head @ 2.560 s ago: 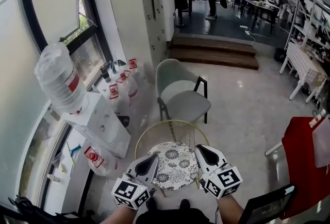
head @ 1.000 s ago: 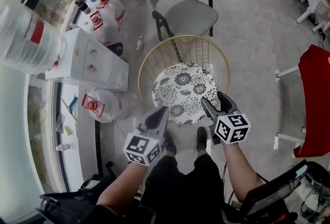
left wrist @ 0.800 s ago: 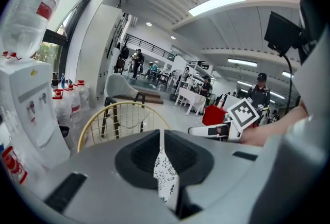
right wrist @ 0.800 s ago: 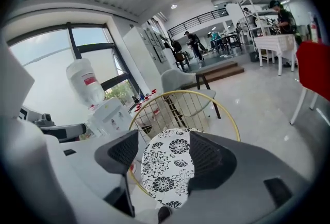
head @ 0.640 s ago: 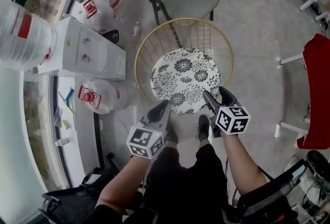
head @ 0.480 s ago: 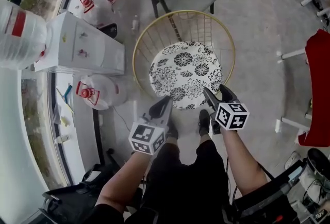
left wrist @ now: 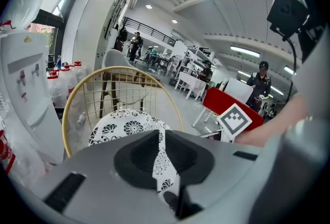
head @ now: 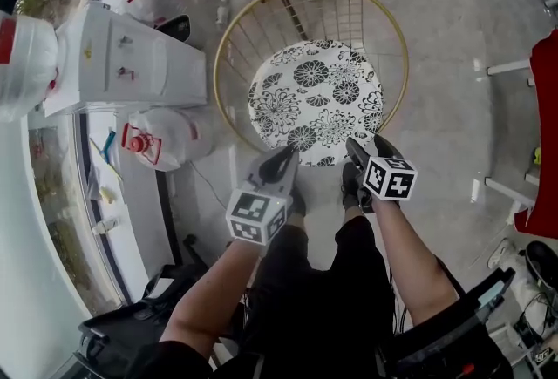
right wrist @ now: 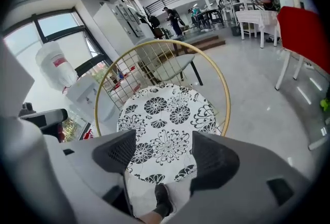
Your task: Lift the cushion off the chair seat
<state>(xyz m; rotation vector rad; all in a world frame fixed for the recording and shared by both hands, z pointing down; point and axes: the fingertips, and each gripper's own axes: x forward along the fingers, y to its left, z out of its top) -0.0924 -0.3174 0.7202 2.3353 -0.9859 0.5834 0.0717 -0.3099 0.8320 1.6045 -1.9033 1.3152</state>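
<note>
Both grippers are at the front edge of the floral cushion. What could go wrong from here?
1. The left gripper has its jaws nearly together, so it may shove the edge of the round black-and-white floral cushion instead of taking it.
2. The right gripper has its jaws opening with nothing between them yet, close to the gold wire chair rim. One jaw could snag the wire.

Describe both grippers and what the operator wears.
The left gripper and right gripper match: light grey moulded shells, black textured jaw pads tapering to a point, each topped with a white cube bearing black square markers. No cables show. No sleeves on the forearms; black trousers, black shoes.
</note>
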